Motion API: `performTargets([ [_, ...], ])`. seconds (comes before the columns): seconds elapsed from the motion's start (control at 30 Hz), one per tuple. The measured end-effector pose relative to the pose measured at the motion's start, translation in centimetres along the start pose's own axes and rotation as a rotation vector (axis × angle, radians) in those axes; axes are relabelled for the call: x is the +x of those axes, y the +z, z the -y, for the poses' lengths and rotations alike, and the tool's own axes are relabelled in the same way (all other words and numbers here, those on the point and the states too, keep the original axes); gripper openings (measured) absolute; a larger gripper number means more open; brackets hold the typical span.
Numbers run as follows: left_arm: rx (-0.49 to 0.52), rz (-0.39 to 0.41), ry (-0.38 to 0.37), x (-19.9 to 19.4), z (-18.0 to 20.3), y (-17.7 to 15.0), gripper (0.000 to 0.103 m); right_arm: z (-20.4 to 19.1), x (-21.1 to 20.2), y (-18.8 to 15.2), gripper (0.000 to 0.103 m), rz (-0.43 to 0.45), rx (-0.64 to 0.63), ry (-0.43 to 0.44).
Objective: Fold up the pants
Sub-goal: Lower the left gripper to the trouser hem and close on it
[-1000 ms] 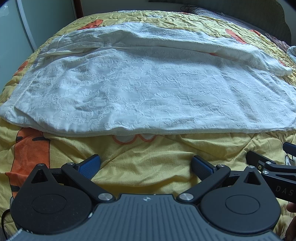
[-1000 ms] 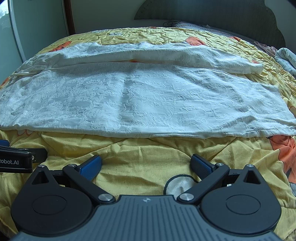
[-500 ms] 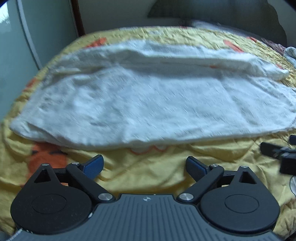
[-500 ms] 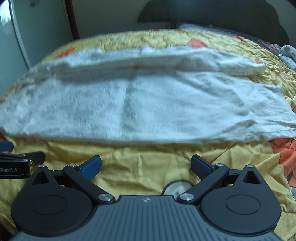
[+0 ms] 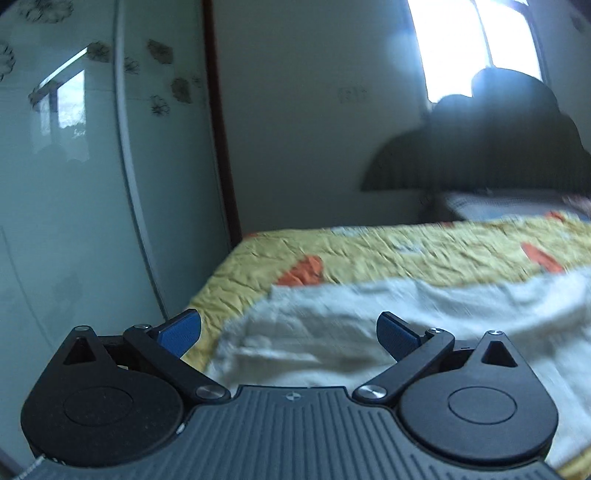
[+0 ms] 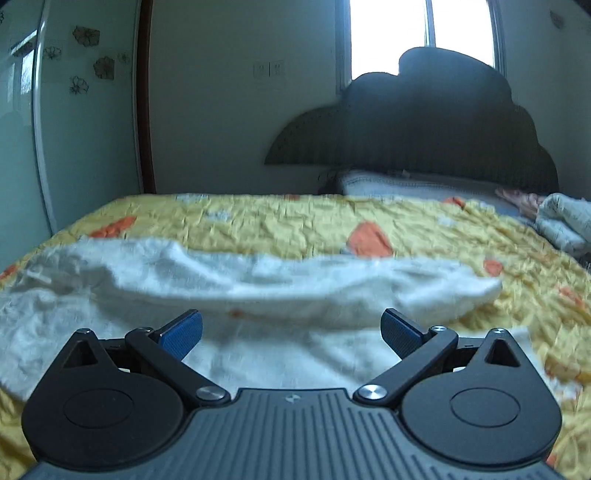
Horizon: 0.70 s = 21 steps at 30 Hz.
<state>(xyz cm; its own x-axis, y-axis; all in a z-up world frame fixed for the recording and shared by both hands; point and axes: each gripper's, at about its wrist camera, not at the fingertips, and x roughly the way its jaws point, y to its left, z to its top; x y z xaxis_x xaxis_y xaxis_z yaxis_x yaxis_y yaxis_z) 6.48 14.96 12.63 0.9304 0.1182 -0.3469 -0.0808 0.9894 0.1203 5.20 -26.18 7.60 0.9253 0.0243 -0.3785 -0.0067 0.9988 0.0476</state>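
While the white pants [image 6: 258, 295] lie spread lengthwise on the bed [image 6: 295, 221], legs unfolded, no fold is seen; both grippers' fingers [image 5: 179, 330] [image 6: 181, 332] are spread wide, empty

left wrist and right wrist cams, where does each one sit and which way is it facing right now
Left wrist: sits on the left gripper, looking along its open fingers over the left end of the white pants toward a glass wardrobe door and the wall; only the gripper shows.
Right wrist: sits on the right gripper, jaws open, facing across the pants and yellow quilt to the dark headboard; only the gripper shows.
Shared: pants, quilt, headboard, window.
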Motion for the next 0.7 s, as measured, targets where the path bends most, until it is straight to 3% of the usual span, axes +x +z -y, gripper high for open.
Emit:
performTargets([
  [0.1, -0.105, -0.051, -0.049, 5.3, -3.8, 1.8, 0.103, 0.1, 0.8, 2.1, 0.103, 0.081, -0.004, 0.013],
  [0.17, -0.218, -0.150, -0.093, 9.6, -6.2, 2.6, 0.102, -0.1, 2.1, 3.4, 0.103, 0.064, 0.001, 0.014],
  [0.3, -0.487, -0.367, -0.285, 19.5, -10.6, 2.3, 0.100, -0.6, 4.6, 4.7, 0.103, 0.006, 0.021, 0.078],
  [0.37, -0.568, -0.422, -0.310, 23.4, -11.9, 1.5, 0.099, -1.0, 5.5, 4.6, 0.103, -0.012, 0.033, 0.128],
  [0.63, -0.649, -0.655, -0.418, 33.6, -12.8, -0.9, 0.099, -3.7, 9.3, 3.0, 0.103, -0.094, -0.050, 0.138],
  [0.7, -0.643, -0.646, -0.464, 34.4, -12.5, -0.8, 0.100, -3.8, 10.2, 2.8, 0.103, -0.115, -0.038, 0.148],
])
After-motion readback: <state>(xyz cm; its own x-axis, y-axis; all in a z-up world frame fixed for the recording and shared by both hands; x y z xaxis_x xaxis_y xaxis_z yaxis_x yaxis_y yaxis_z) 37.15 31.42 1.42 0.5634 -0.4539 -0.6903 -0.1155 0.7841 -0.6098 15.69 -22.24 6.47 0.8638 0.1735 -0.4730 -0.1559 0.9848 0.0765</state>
